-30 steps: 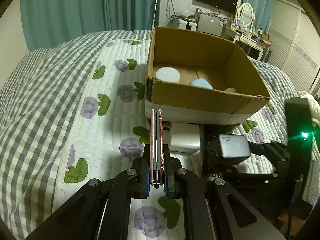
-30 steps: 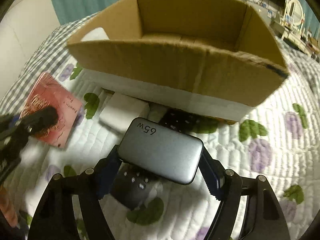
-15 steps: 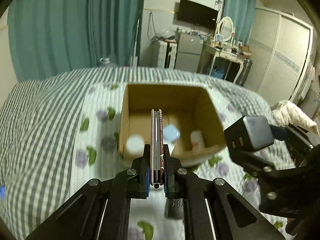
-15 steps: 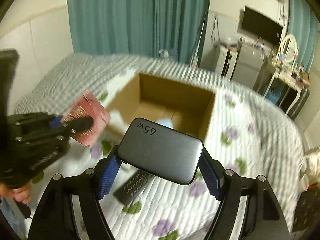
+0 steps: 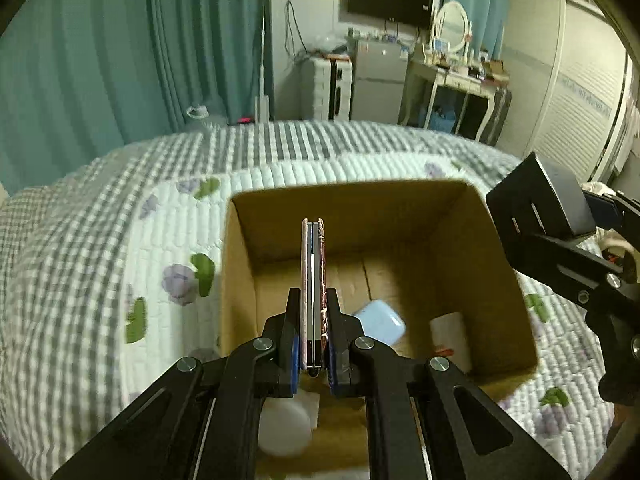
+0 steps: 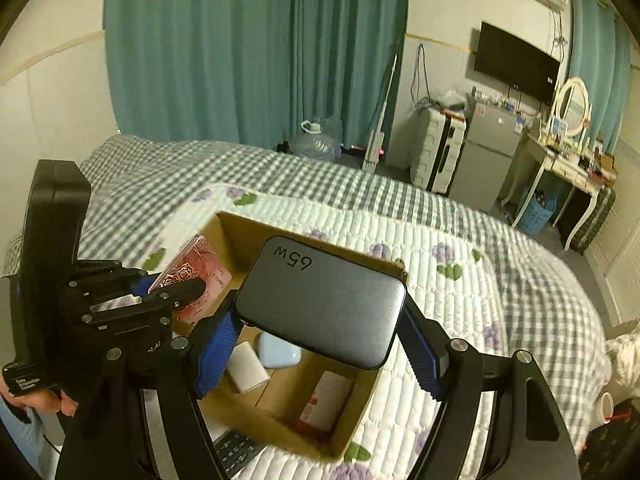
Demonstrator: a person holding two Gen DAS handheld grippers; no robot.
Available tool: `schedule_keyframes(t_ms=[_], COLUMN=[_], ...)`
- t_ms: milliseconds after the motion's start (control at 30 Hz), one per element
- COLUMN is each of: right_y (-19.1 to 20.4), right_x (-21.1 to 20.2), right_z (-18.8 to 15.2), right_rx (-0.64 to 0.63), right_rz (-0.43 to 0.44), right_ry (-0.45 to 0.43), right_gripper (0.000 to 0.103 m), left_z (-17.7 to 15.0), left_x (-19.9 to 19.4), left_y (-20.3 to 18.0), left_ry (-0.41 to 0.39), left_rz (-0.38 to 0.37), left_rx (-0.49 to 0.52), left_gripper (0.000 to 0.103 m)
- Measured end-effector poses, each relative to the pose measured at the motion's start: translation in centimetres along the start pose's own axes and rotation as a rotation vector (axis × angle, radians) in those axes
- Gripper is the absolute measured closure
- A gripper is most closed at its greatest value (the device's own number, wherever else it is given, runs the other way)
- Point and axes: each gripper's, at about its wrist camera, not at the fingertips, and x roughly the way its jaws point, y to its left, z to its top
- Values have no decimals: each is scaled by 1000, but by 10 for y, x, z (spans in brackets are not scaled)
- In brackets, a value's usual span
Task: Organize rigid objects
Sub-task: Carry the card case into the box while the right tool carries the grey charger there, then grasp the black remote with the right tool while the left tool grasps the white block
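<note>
My left gripper (image 5: pixel 313 340) is shut on a thin pink rose-patterned box (image 5: pixel 313 280), held edge-on above the open cardboard box (image 5: pixel 236 280). The pink box also shows in the right wrist view (image 6: pixel 192 272). My right gripper (image 6: pixel 316 344) is shut on a grey 65W charger (image 6: pixel 320 300), held above the cardboard box (image 6: pixel 360 392). The charger shows at the right in the left wrist view (image 5: pixel 540 204). Inside the box lie a light blue case (image 5: pixel 380 326), a white bottle with red print (image 5: pixel 450 338) and a white block (image 6: pixel 246 366).
The box sits on a flower-patterned white quilt (image 5: pixel 172 248) on a grey checked bed. A white round lid (image 5: pixel 284 428) lies under my left gripper. A black perforated object (image 6: pixel 236 450) lies on the quilt by the box. Curtains, a fridge and a desk stand behind.
Both grippers have risen from low on the quilt and moved forward over the cardboard box, each still holding its object. I now look down into the box.
</note>
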Motion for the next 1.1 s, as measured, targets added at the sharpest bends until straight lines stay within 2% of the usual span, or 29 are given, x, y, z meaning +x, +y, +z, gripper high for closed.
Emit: schedule_keyframes(t_ms=[167,267,300,367,400,433,767,800,833,900,1100], right_y=[-13,-17,-20,-22,-23,-24,-28,-28,-26,-20,-7], right_x=[33,51,55,61,64,66,78,76,69,47,-26], right_z=[-12,-18,-20,-21,-21,-20,-8,-7,-7,-5,-6], right_rx=[19,19,22,33,37,38,63,64,57,26,-14], right_rz=[22,30,33,38,42,43,25,12,-17,-81,-115], right_ry=[17,31,34,37,40,41,50,47,18,-37,-89], right_gripper=[28,28,28,28,28,28,27,27,23,16,11], left_z=[1,3,4,7,8,9,15,14,12,8,-13], left_x=[23,23,22,19,17,12,-25,-32,-42,-58,-123], left_y=[-5,-7,-8,-8,-8,-8,10,11,12,12,11], left_ry=[-5,-34,-43,-53,-60,-85,-160,-169,-181,-201,-257], left_rz=[4,12,18,30,39,59,119,119,118,121,134], left_rx=[34,50,48,46,46,45,-8,-14,-22,-28,-62], left_gripper=[93,90,87,64,42,37,36,31,23,12,2])
